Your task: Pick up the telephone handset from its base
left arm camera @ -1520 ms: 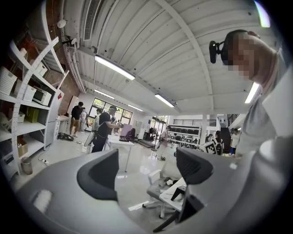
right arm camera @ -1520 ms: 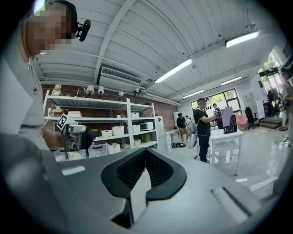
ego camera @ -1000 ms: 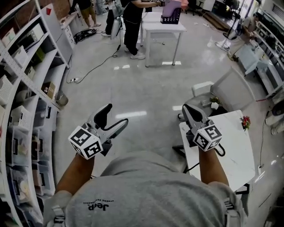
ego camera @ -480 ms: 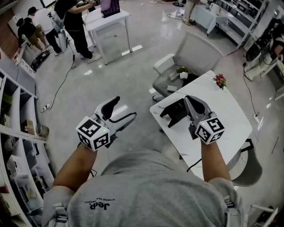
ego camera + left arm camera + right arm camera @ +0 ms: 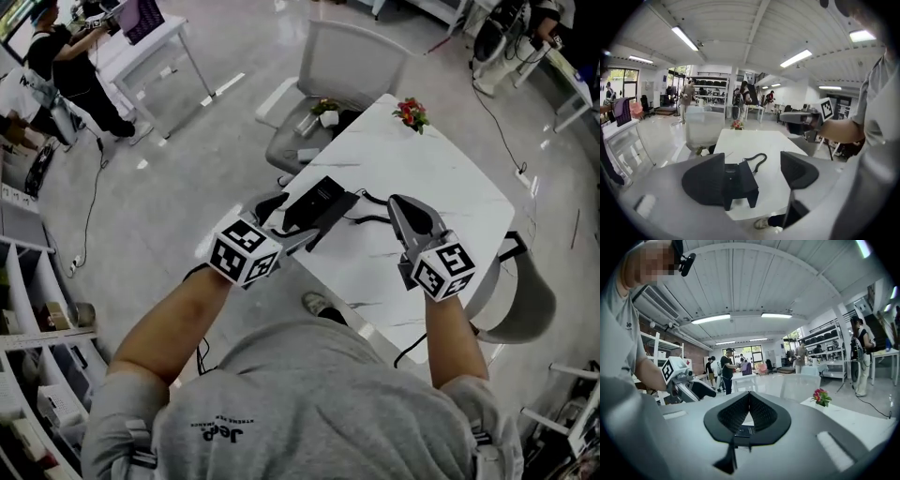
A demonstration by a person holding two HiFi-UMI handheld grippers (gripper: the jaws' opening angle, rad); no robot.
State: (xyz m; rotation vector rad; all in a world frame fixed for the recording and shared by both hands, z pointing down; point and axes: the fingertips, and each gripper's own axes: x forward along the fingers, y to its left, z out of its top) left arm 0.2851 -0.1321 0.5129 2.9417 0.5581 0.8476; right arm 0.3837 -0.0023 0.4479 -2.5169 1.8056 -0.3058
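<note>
I think the black handset (image 5: 330,221), on its base (image 5: 311,197) by the worktop (image 5: 441,197) edge, is light, hard and slippery, so my left gripper (image 5: 286,220), fingers apart, should pinch its middle; the right gripper (image 5: 408,208) fingers are together.

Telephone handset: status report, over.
Left tongs open, short of the black telephone handset; right tongs shut, empty. Handset seated on its black base on white table. Nothing between.

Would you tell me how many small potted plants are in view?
2: the red-flowered plant at the table's far corner, the green plant on the seat of the chair beyond it; others may be hidden.
</note>
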